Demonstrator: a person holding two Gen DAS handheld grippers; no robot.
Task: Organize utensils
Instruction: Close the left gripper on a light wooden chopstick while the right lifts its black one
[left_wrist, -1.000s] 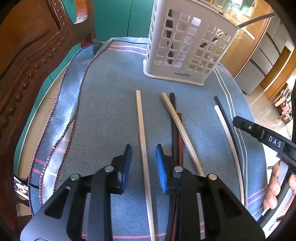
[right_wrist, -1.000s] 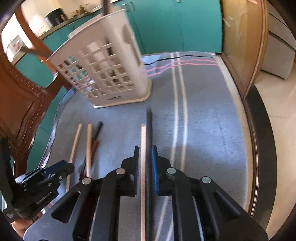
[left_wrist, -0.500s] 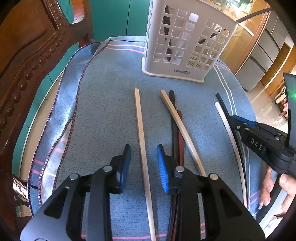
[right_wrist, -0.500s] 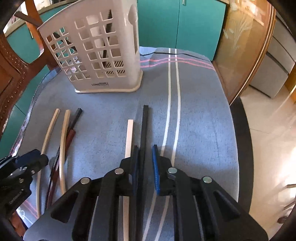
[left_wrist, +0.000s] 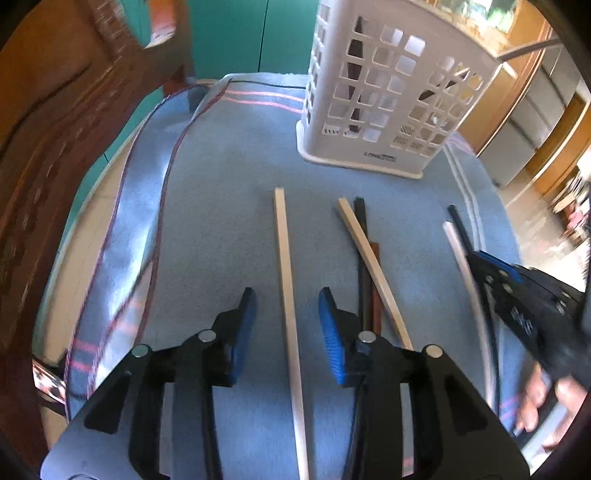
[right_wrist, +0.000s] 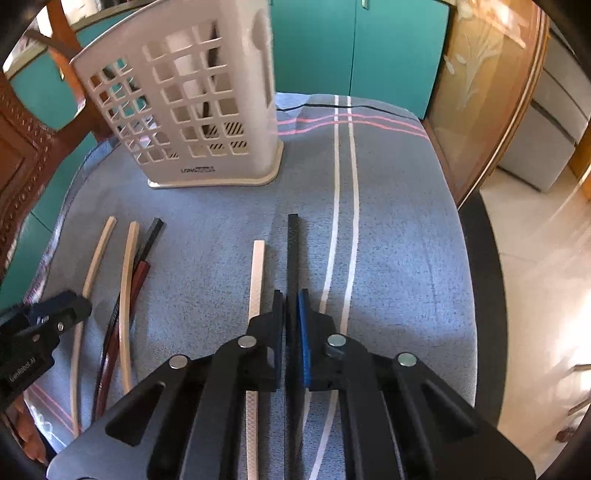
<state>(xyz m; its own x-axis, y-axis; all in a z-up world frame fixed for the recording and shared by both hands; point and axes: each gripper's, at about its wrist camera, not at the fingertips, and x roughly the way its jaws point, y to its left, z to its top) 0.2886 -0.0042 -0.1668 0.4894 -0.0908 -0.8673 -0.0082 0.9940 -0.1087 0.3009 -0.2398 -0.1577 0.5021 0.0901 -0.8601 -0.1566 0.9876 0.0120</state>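
The black chopstick (right_wrist: 293, 254) lies flat on the blue cloth (right_wrist: 399, 258), running from the centre of the right wrist view toward 12 o'clock, its near part between the pads of the right gripper (right_wrist: 291, 325), whose fingers are pressed together on it. Just beside it at 9 o'clock lies a pale chopstick (right_wrist: 257, 273), apart from the pads. The step in hand looks like the pick-up of the black stick; next it needs lifting clear without dragging its pale neighbour, then tipping end-down into the white basket (right_wrist: 207, 110) at 11 o'clock.

In the left wrist view, another pale chopstick (left_wrist: 286, 266) runs toward 12 o'clock between the fingers of the left gripper (left_wrist: 288, 314), which stand spread and not touching it. At 2 o'clock lies a crossed bundle of sticks (left_wrist: 365, 254)
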